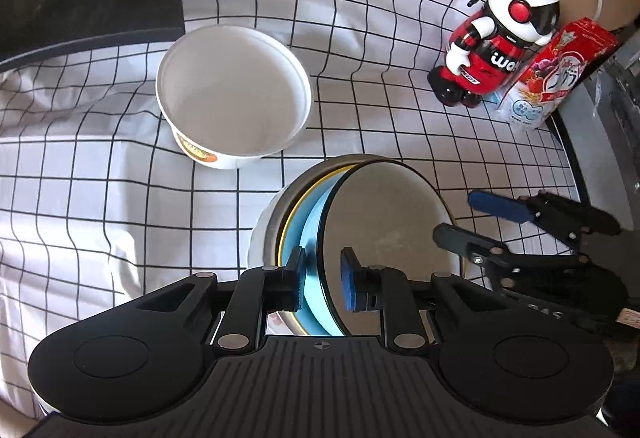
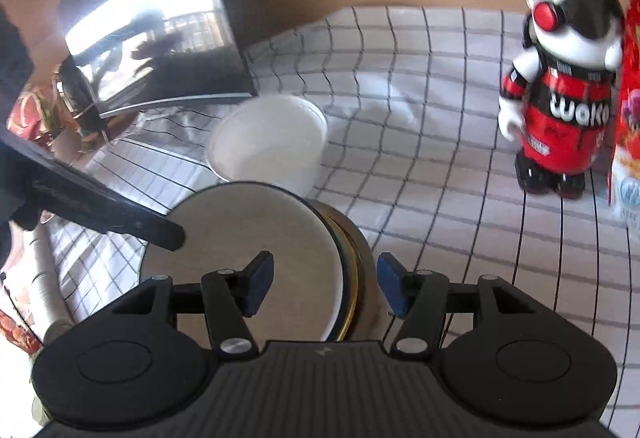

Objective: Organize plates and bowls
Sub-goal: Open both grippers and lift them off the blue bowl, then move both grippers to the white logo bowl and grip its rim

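Plates stand on edge in a stack on the checked cloth: a grey plate with a black rim [image 1: 384,222], a blue plate [image 1: 316,222] behind it, and a gold-rimmed one [image 1: 296,210]. My left gripper [image 1: 323,280] is shut on the blue and grey plates' rims. My right gripper [image 2: 325,284] is open, its fingers either side of the plate stack [image 2: 256,230]; it also shows in the left wrist view [image 1: 480,216]. A white paper bowl [image 1: 234,94] sits upright on the cloth beyond the stack; it also shows in the right wrist view [image 2: 267,142].
A red, white and black toy robot [image 1: 500,38] and a red snack box [image 1: 556,70] stand at the right. A dark glossy box [image 2: 160,34] stands at the back left. The checked tablecloth [image 1: 100,178] covers the table; a wooden wall lies behind.
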